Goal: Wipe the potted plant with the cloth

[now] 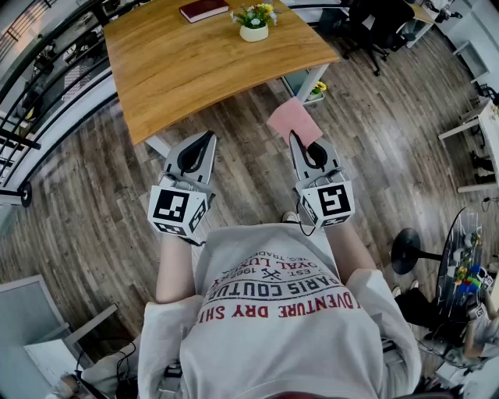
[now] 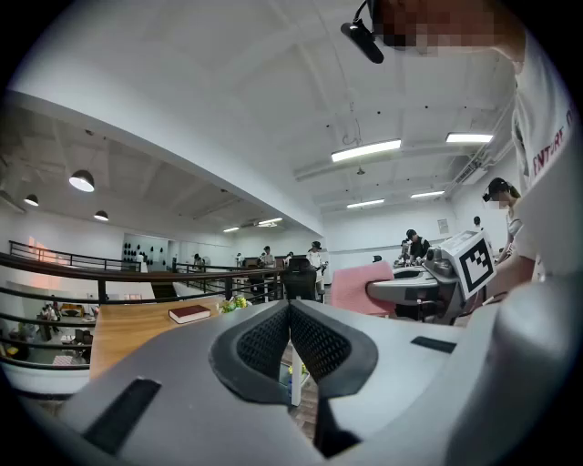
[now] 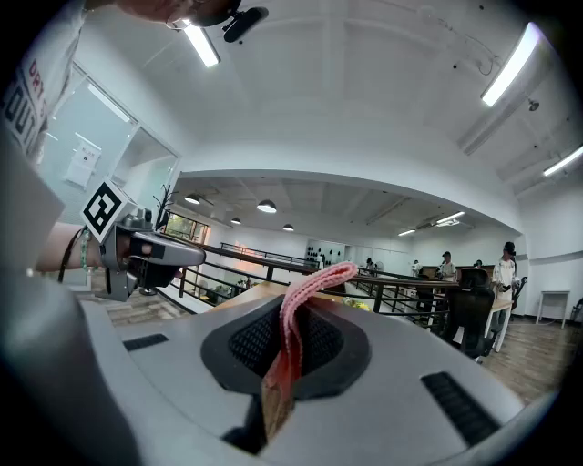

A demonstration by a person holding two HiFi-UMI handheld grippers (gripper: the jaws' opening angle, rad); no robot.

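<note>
Overhead: a person in a white printed T-shirt (image 1: pixel 273 327) stands on a wood-plank floor (image 1: pixel 93 218) with a gripper in each hand. Both grippers are aimed level at a wooden table (image 1: pixel 195 62).
Left gripper (image 1: pixel 209 136): the fingers are fully together, the ribbed pads (image 2: pixel 264 344) meeting with nothing between them. It touches nothing and hangs in the air short of the table's near edge.
Right gripper (image 1: pixel 296 137): the fingers are clamped narrowly on the pink cloth (image 1: pixel 292 118), pinching it by one edge. The free part of the cloth juts out past the fingertips and curls over to one side.
Potted plant (image 1: pixel 255 22): a small white pot of yellow and white flowers stands upright toward the far side of the table. It is well apart from both grippers and from the cloth.
Book (image 1: pixel 204 9): it is dark red and closed, and lies flat on the table just beside the plant, toward the left gripper's side.
Background: a black railing (image 2: pixel 137 273) runs behind the table, and office chairs (image 1: pixel 374 19) stand off to the right gripper's side.
</note>
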